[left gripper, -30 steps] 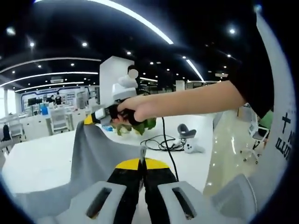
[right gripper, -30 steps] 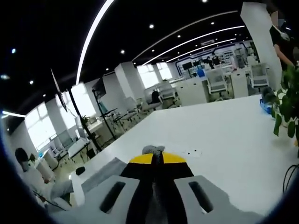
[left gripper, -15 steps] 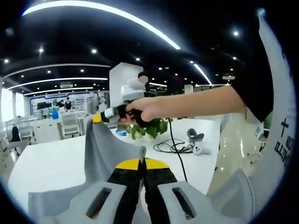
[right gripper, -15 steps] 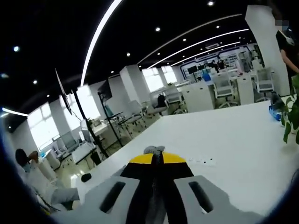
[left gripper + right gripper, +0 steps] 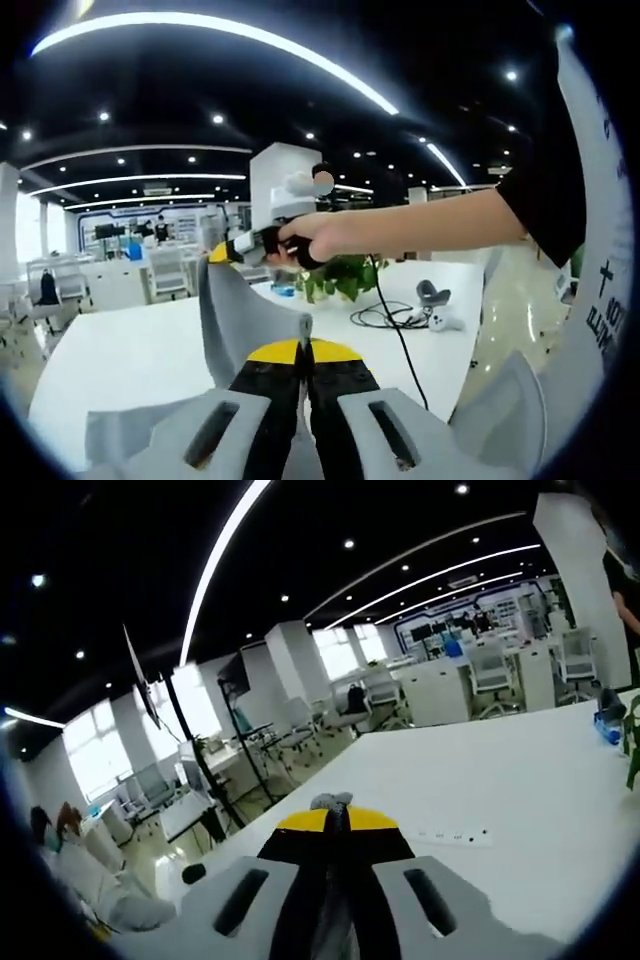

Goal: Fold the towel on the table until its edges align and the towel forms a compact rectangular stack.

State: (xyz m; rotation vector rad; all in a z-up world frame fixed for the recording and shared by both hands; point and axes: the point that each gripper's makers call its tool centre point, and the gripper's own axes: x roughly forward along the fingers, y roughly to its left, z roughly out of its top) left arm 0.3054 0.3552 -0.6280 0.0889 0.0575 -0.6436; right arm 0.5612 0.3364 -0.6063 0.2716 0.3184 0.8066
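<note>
**Towel aloft between two pinches: slip and sag are the hazards**

Open-plan office under strip lights, with a white table (image 5: 120, 360) below; the grey towel (image 5: 240, 320) hangs above it, stretched between both tools; the left gripper (image 5: 303, 345) has its jaws closed on one edge, and the right gripper (image 5: 333, 805) is clamped on a small tuft of cloth; a hand (image 5: 320, 238) carries that far tool. Likely faults: a thin pinch sliding free, or uneven lowering leaving edges skewed; the cable (image 5: 385, 315) and plant (image 5: 335, 278) lie near enough to snag a trailing corner.
</note>
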